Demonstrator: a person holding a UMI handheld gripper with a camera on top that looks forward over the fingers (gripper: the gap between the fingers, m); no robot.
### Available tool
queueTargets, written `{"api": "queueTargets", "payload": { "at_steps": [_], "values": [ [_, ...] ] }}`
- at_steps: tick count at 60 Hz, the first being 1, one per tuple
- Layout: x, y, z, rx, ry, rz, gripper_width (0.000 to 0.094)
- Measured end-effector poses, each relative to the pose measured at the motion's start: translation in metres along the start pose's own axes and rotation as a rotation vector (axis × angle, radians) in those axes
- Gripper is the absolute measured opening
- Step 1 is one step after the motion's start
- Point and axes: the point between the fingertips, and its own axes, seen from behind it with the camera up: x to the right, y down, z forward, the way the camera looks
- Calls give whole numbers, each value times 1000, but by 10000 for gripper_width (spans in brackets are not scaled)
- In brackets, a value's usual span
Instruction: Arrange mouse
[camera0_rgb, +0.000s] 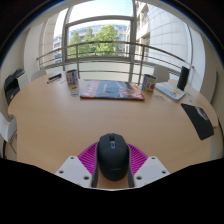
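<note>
A black computer mouse (112, 155) sits between my gripper's two fingers (112, 170), its front end pointing away from me. The magenta pads (88, 157) press against both of its sides, so the gripper is shut on the mouse. The mouse appears to be held just above the near part of the round wooden table (70, 120). The mouse's underside and the fingertips behind it are hidden.
A black mouse mat (198, 120) lies on the table to the right. A colourful flat book (110, 90) lies at the far middle, with a pale flat device (170, 90) to its right. A chair (12, 88) stands at the far left. Windows lie beyond.
</note>
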Motion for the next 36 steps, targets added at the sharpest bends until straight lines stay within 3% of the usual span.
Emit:
{"api": "queueTargets", "payload": {
  "at_steps": [8,17,28,33,36],
  "values": [
    [1,-27,-15,48,-39,-11,388],
    [36,-143,-69,247,-98,46,386],
    [188,-261,-101,452,-68,121,386],
    [280,-266,-79,447,4,137,385],
    [340,-239,-54,422,41,148,385]
  ]
}}
